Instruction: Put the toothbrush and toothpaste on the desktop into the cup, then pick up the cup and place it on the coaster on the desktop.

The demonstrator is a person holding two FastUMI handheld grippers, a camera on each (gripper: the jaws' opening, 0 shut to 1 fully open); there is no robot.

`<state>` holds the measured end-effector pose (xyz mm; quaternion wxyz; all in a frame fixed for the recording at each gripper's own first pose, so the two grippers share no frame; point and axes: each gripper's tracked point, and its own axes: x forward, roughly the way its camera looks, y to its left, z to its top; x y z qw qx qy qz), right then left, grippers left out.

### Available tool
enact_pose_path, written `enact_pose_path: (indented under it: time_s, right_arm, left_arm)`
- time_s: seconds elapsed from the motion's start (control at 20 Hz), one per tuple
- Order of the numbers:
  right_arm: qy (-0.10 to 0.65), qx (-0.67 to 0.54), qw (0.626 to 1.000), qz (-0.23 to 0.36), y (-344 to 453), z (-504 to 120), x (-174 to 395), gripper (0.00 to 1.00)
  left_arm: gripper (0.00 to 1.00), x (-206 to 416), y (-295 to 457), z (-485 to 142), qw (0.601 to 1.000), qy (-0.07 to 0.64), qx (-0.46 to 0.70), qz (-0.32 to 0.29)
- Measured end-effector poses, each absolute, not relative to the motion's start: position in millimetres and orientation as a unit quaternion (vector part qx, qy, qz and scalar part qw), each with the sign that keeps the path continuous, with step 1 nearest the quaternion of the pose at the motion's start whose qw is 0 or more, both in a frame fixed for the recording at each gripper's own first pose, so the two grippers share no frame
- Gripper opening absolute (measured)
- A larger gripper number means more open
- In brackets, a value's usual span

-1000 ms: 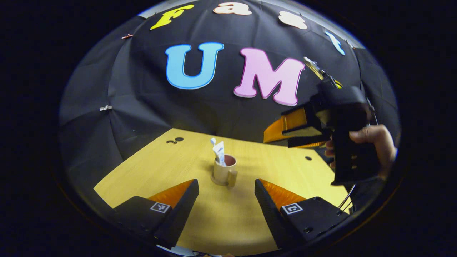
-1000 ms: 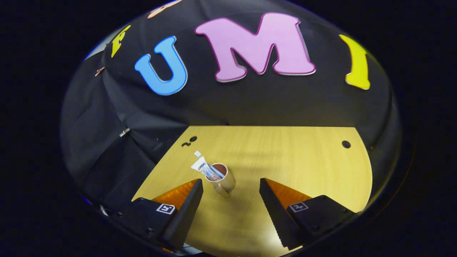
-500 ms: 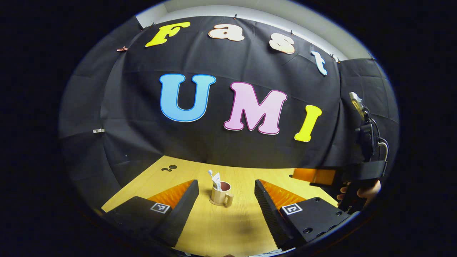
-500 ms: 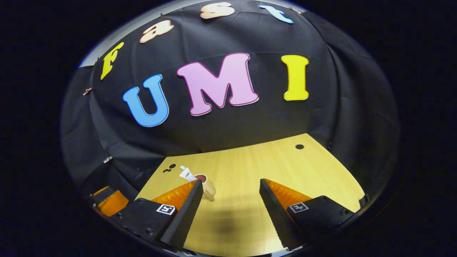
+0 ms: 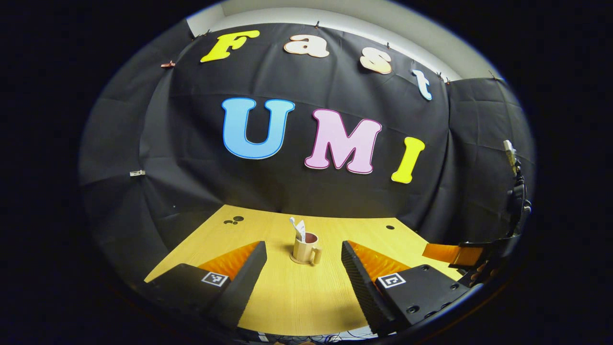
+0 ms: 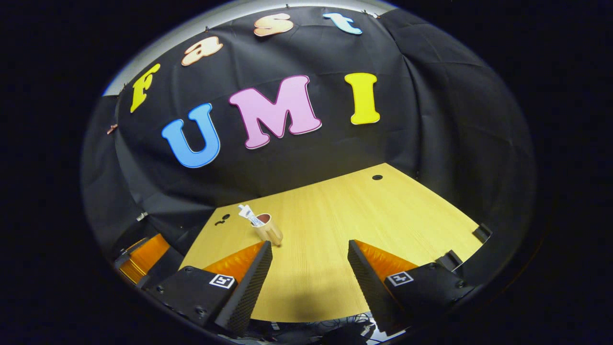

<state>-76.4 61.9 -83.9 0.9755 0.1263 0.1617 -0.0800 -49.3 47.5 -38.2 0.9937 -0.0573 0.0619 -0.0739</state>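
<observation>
Both tools, left (image 5: 303, 268) and right (image 6: 310, 268), spread and empty. Beige ceramic cup (image 5: 304, 248) with white toothpaste tube (image 5: 300, 229) stands on a thin coaster (image 5: 293, 260), ahead between the left tool's fingers. Task appears complete; withdraw clear of the yellow wooden bench (image 5: 306, 302).

Left gripper view: above the near edge of the desk (image 5: 287, 297), facing the back wall, well back from the cup (image 5: 304, 248). Right gripper view: similar, angled leftward. Shared: desk, cup (image 6: 268, 229), wall.
</observation>
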Motion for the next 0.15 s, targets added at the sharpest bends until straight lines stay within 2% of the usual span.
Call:
enact_pose_path:
  time_s: [0.15]
  right_arm:
    - [0.168,0.091,0.978,-0.088,62.7,-96.4,-83.6,0.98]
  left_arm:
    - [0.98,-55.9,51.6,-39.2,0.994,0.059,-0.045,-0.074]
